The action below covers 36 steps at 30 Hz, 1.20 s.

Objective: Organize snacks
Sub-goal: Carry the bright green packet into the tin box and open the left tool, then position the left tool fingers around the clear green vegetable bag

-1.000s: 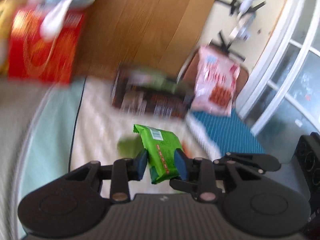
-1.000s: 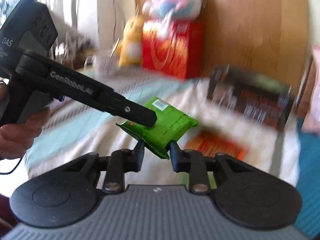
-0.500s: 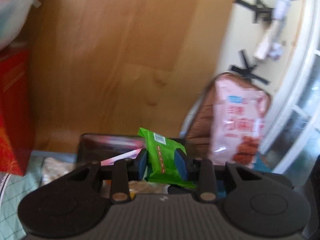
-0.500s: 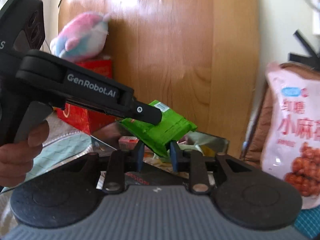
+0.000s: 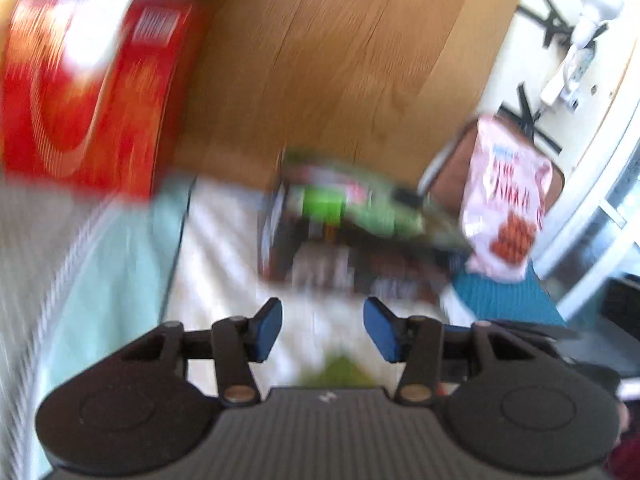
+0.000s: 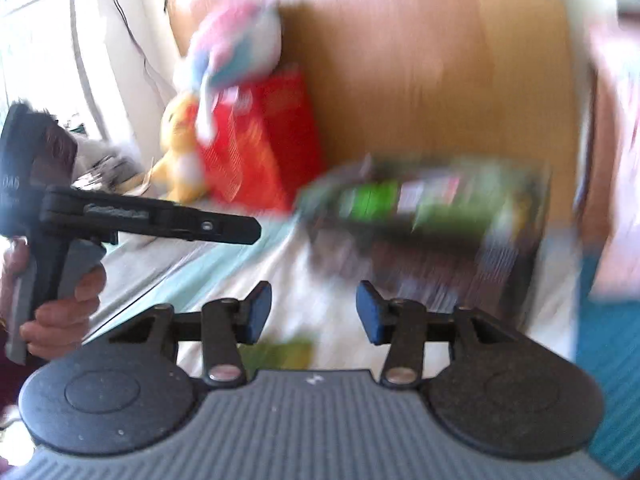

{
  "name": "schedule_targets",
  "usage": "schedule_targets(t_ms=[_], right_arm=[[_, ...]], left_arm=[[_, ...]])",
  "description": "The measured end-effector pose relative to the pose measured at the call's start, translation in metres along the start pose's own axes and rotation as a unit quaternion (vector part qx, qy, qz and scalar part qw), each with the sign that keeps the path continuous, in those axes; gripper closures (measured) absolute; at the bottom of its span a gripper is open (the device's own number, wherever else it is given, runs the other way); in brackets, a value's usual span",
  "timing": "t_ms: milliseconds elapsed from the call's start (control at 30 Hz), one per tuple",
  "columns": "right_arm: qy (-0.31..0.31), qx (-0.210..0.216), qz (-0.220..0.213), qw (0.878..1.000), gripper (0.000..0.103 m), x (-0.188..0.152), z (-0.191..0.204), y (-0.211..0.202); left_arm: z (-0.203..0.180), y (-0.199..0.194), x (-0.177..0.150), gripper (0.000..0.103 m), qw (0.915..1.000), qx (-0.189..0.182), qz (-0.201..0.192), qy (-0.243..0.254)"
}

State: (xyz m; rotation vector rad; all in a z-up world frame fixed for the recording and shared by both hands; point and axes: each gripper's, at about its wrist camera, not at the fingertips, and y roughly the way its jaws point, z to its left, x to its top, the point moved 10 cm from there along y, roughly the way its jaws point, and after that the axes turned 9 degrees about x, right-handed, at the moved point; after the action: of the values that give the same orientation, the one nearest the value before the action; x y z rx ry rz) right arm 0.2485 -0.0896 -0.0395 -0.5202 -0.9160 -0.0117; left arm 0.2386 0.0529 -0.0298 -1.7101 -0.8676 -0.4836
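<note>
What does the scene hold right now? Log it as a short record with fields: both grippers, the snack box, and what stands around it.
left gripper: open, nothing between the pads; jaws have just been opening
right gripper: open, nothing between the pads; jaws have just been opening
snack box: dark, open-topped, on the pale cloth, green packets inside, blurred
red box: left of the snack box, against the wooden board
pink bag: upright, right of the snack box
plush toy: atop the red box
</note>
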Motion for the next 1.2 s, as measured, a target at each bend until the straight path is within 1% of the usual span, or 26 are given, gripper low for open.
schedule_targets(t_ms=[67,100,133,167,200,233,267,300,367,433,533,600,633,700,800,833,867,933,1067,1133,1200], right_arm=[[0.045,0.002,0.037,0.998,0.061,-0.018,-0.007,0.015],[0.055,0.001,0.036,0.998,0.068,-0.022,-0.007,0.019],[0.063,0.003,0.031,0.998,0.068,-0.022,-0.005,0.021],[0.074,0.007,0.033,0.997,0.07,-0.023,-0.002,0.021],[0.084,0.008,0.036,0.996,0.073,-0.024,0.002,0.021],[0.089,0.014,0.038,0.995,0.074,-0.026,0.008,0.022],[0.088,0.02,0.036,0.995,0.075,-0.028,0.016,0.022],[0.085,0.023,0.033,0.996,0.077,-0.03,0.022,0.02],[0.073,0.026,0.023,0.997,0.081,-0.034,0.038,0.016],[0.057,0.029,0.013,0.998,0.087,-0.039,0.055,0.011],[0.024,0.045,0.01,0.999,0.088,-0.052,0.084,0.007],[-0.01,0.03,0.015,0.999,0.088,-0.065,0.098,0.001],[-0.025,0.02,0.02,0.999,0.088,-0.071,0.102,0.0],[-0.038,0.009,0.027,0.999,0.088,-0.083,0.105,-0.004],[-0.041,0.002,0.032,0.999,0.08,-0.093,0.103,-0.007],[-0.043,-0.006,0.03,0.999,0.079,-0.094,0.102,-0.009],[-0.041,-0.013,0.025,0.999,0.079,-0.095,0.099,-0.011],[-0.027,-0.019,0.019,0.999,0.072,-0.095,0.096,-0.01],[-0.008,-0.03,0.007,0.999,0.072,-0.098,0.089,-0.019],[-0.007,-0.034,0.005,0.999,0.071,-0.1,0.089,-0.023],[-0.009,-0.032,0.005,0.999,0.07,-0.102,0.091,-0.025]], left_arm=[[0.01,0.006,-0.024,0.061,0.9995,0.02,0.022,-0.013],[0.014,0.012,-0.037,0.068,0.9985,0.028,0.043,-0.022],[0.014,0.008,-0.041,0.073,0.999,0.034,0.019,-0.022],[0.013,0.005,-0.045,0.073,0.999,0.044,0.009,-0.01],[0.012,0.001,-0.047,0.076,0.9988,0.048,0.009,-0.01],[0.012,-0.002,-0.05,0.084,0.9989,0.043,0.013,-0.016],[0.011,-0.006,-0.052,0.087,0.9991,0.031,0.018,-0.024],[0.012,-0.01,-0.055,0.089,0.9992,0.026,0.018,-0.027],[0.015,-0.019,-0.062,0.089,0.9993,0.018,0.018,-0.028],[0.015,-0.022,-0.076,0.093,0.9992,0.002,0.031,-0.026],[0.014,-0.039,-0.094,0.094,0.9995,-0.019,0.026,-0.006],[0.013,-0.052,-0.103,0.093,0.9993,-0.03,0.023,0.008],[0.012,-0.055,-0.107,0.093,0.9987,-0.041,0.029,0.011],[0.013,-0.062,-0.116,0.092,0.9979,-0.054,0.033,0.013],[0.015,-0.07,-0.123,0.087,0.9973,-0.065,0.032,0.013],[0.017,-0.072,-0.124,0.083,0.9971,-0.068,0.031,0.009],[0.018,-0.074,-0.124,0.081,0.997,-0.072,0.03,0.004],[0.021,-0.078,-0.122,0.074,0.9971,-0.071,0.026,-0.001],[0.028,-0.084,-0.114,0.069,0.9977,-0.066,0.014,-0.011],[0.032,-0.085,-0.112,0.068,0.9973,-0.069,0.016,-0.019],[0.034,-0.084,-0.112,0.068,0.996,-0.081,0.024,-0.029]])
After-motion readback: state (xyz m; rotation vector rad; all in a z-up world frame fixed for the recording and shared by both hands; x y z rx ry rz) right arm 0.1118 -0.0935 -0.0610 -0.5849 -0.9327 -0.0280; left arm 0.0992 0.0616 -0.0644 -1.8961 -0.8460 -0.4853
